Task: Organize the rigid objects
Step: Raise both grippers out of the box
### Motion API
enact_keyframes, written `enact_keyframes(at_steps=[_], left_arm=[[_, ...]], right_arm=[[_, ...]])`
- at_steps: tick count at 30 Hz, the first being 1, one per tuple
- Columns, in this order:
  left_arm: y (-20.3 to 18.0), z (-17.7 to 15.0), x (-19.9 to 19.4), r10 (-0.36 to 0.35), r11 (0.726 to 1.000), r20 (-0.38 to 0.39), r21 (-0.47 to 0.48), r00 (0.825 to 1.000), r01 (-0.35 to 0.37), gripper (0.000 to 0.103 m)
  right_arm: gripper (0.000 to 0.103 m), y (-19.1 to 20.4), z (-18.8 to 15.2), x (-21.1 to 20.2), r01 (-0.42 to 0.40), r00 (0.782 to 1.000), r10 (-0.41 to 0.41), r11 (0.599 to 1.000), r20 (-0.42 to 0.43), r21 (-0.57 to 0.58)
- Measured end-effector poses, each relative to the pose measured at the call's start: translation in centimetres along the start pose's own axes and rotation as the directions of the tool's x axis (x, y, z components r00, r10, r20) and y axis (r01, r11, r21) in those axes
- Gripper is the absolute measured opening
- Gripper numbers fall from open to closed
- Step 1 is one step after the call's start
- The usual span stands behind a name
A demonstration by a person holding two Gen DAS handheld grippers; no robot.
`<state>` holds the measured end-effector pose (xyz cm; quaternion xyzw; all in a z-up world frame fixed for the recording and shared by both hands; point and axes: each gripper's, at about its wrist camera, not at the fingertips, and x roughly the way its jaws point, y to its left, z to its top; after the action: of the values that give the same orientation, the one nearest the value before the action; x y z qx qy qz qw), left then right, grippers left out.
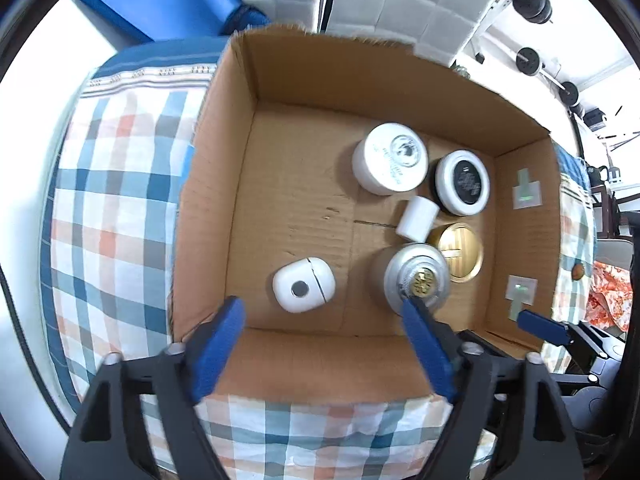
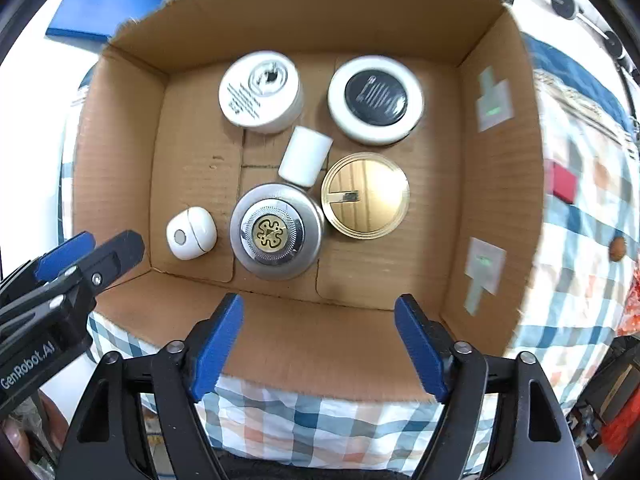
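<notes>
Hovering above the near wall of the cardboard box (image 2: 120,168), both claws spread wide and empty. Left gripper (image 1: 324,312) poised over the near left floor; right gripper (image 2: 318,308) centred on the near rim. Six pieces on the floor: white earbud case (image 2: 191,233) near left, just beside the silver round shaver head (image 2: 276,236); gold lid (image 2: 366,195) right of that; small white cylinder (image 2: 305,157) tipped on its side between them, long axis slanting from near left toward the far right; white jar (image 2: 260,92) and black-topped jar (image 2: 375,100) along the far wall. Earbud case straight ahead of the left claw, between its finger lines, clearly nearer that hand. Possibly touching the shaver head, though hard to tell.
</notes>
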<state>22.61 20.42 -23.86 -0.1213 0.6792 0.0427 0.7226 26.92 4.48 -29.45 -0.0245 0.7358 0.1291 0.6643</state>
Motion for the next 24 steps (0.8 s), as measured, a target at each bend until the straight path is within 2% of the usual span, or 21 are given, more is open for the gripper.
enact_keyframes(at_steps=[3, 4, 5, 12, 24], left_arm=[[-0.3, -0.6, -1.8, 0.018, 1.000, 0.024, 0.005, 1.000, -0.018, 0.092], [-0.3, -0.8, -2.2, 0.018, 1.000, 0.029, 0.006, 0.999, -0.018, 0.101], [-0.3, -0.9, -2.7, 0.016, 1.000, 0.039, 0.007, 0.999, -0.016, 0.103], [-0.4, -2.4, -6.0, 0.012, 1.000, 0.113, 0.020, 0.994, -0.014, 0.103], [-1.5, -5.0, -10.0, 0.025, 0.999, 0.188, 0.028, 0.982, -0.031, 0.103]], right_arm=[[0.097, -0.6, -1.5, -2.8, -0.002, 0.999, 0.002, 1.000, 0.045, 0.011], [0.099, -0.8, -1.8, -3.5, -0.010, 0.998, 0.009, 1.000, 0.057, 0.014], [0.099, -1.0, -2.1, -4.1, -0.012, 0.997, 0.011, 1.000, 0.072, 0.016], [0.099, 0.5, -4.6, -5.8, 0.012, 0.987, -0.014, 1.000, 0.160, 0.010], [0.099, 0.8, -7.8, -9.9, -0.007, 0.971, 0.011, 1.000, 0.238, -0.019]])
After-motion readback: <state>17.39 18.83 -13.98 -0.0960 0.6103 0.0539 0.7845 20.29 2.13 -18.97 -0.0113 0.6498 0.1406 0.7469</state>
